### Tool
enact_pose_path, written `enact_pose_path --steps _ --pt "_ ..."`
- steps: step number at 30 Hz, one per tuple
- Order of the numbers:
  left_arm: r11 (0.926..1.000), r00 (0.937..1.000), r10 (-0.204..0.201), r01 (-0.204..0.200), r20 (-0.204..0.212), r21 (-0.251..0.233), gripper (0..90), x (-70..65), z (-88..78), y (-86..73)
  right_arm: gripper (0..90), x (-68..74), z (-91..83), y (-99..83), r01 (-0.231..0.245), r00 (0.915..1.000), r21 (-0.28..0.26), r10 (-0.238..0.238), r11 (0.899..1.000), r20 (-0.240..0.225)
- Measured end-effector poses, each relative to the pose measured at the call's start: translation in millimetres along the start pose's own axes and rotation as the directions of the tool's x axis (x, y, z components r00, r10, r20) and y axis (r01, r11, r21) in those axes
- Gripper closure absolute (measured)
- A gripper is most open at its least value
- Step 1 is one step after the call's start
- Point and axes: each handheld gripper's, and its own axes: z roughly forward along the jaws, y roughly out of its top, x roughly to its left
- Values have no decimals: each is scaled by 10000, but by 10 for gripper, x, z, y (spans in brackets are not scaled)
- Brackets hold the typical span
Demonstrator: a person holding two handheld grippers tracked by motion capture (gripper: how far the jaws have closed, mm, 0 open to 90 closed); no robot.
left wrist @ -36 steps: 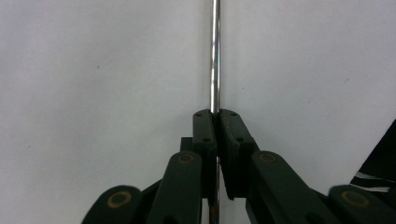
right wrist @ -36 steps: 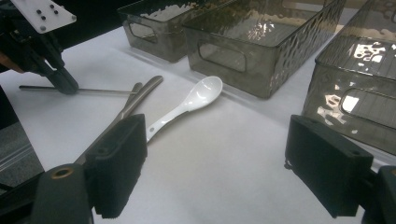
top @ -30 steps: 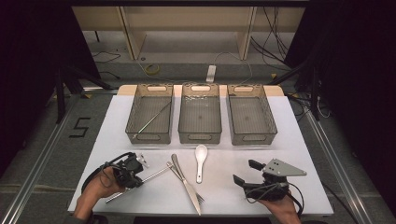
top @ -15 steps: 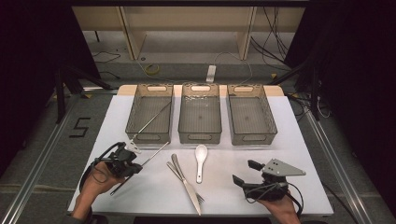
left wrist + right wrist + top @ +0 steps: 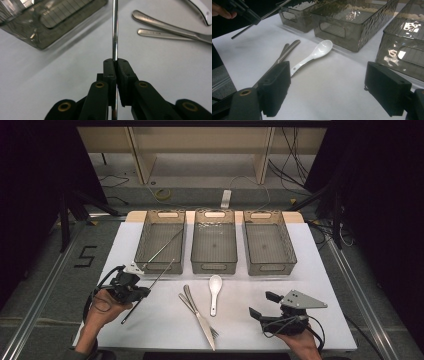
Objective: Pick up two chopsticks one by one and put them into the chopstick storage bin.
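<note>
- Left gripper (image 5: 134, 291) had its jaws pinched tight on a thin metal chopstick (image 5: 148, 290), with the pads pressed against it from both sides.
- In the left gripper view the chopstick (image 5: 115, 30) ran straight out ahead of the jaws and also passed back between them toward the hand.
- The rod sat lifted off the white table (image 5: 310, 270), slanting with its far tip near the front rim of the left bin (image 5: 161, 244).
- A second chopstick (image 5: 162, 246) lay inside that bin, ahead of the left jaws.
- Fork and knife (image 5: 200, 317) lay off to the right of the left jaws; the white spoon (image 5: 215, 292) was just beyond them.
- Right gripper (image 5: 270, 312) held nothing, its jaws spread wide above bare table.
- From the right gripper view, the spoon (image 5: 314, 53) lay ahead between the open jaws, toward the left one; the middle bin (image 5: 352, 22) stood behind it.
</note>
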Motion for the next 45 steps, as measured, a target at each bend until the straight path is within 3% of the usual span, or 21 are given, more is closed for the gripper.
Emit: enact_pose_path --steps 11,14,22,28,31,34,37,40,45 --pt "9975 9991 -364 377 238 -594 854 28 -65 112 222 1 2 -3 -8 10000 -13 8 10000 -3" --pt "9973 9995 -307 308 36 -667 853 28 -97 180 224 -1 3 -6 -19 10000 -32 19 10000 -19" --pt "9945 9995 -230 252 220 -1017 853 67 -92 421 225 -6 10 -11 -54 10000 -5 54 10000 -8" --pt "9914 9999 -159 160 18 -1300 853 118 -108 665 225 -13 8 -11 -148 9999 -44 148 9999 -48" --pt "9902 9999 -102 91 -73 -1396 853 159 -143 786 225 -9 5 -10 -146 9999 -60 146 9999 -70" --pt "9843 9995 -310 296 -50 -1740 853 242 -182 889 225 -11 6 -11 -160 9998 -59 160 9999 -86" --pt "9827 9986 -465 409 -266 -1805 853 335 -174 986 225 -10 6 -11 -176 9998 -51 176 9998 -81" --pt "9789 9975 -673 616 -231 -1950 853 433 -179 1076 225 -9 3 -11 -181 9998 -58 181 9998 -79" --pt "9780 9967 -659 550 -478 -2011 853 514 -188 1207 225 -17 3 -12 -190 9998 -68 189 9998 -97"
